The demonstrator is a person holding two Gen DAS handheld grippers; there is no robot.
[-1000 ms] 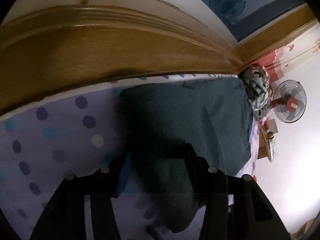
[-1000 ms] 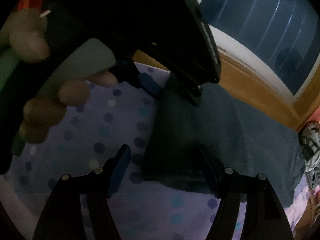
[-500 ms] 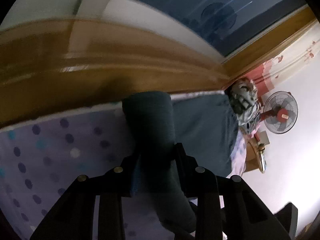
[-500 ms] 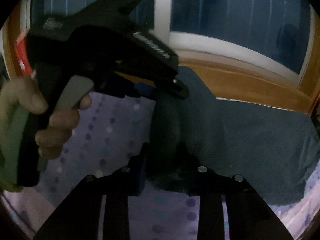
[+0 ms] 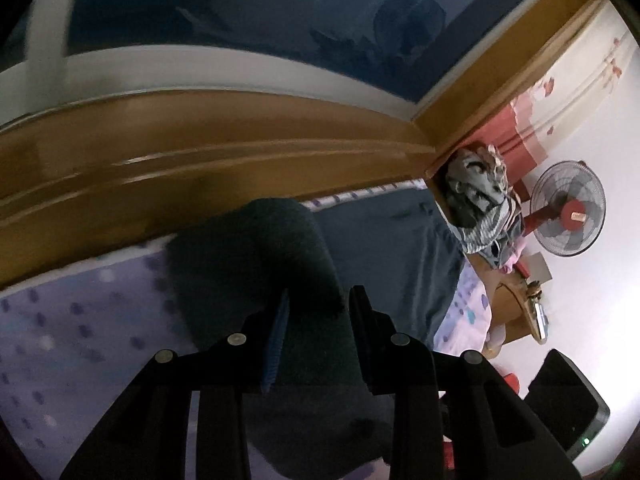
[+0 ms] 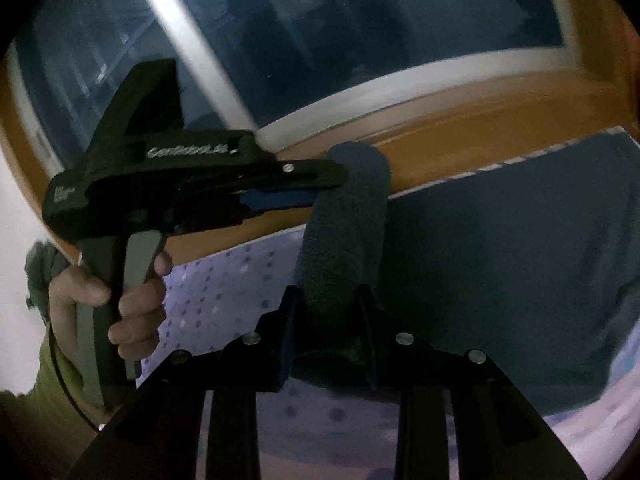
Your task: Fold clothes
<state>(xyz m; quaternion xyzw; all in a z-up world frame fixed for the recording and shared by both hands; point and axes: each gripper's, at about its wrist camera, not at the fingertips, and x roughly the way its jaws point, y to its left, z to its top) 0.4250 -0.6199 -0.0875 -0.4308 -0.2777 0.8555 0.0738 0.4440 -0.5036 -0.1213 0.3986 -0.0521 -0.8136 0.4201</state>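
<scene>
A dark teal garment (image 5: 384, 248) lies on the purple dotted bed sheet (image 5: 80, 320). My left gripper (image 5: 318, 304) is shut on its near edge and holds that edge raised above the bed. My right gripper (image 6: 328, 304) is shut on the same edge of the garment (image 6: 500, 248), also lifted. In the right wrist view the left gripper (image 6: 320, 184) shows from the side, held by a hand (image 6: 136, 304), its fingers pinching the raised fold. The rest of the garment stays flat on the bed to the right.
A wooden bed frame (image 5: 200, 160) runs behind the bed under a dark window (image 5: 280, 20). A pile of clothes (image 5: 480, 196) sits at the bed's far corner. A standing fan (image 5: 568, 216) is by the white wall.
Both grippers shut on the garment's near edge and lifted it off the sheet. The edge now hangs raised between them, and both views tilted up toward the window.
</scene>
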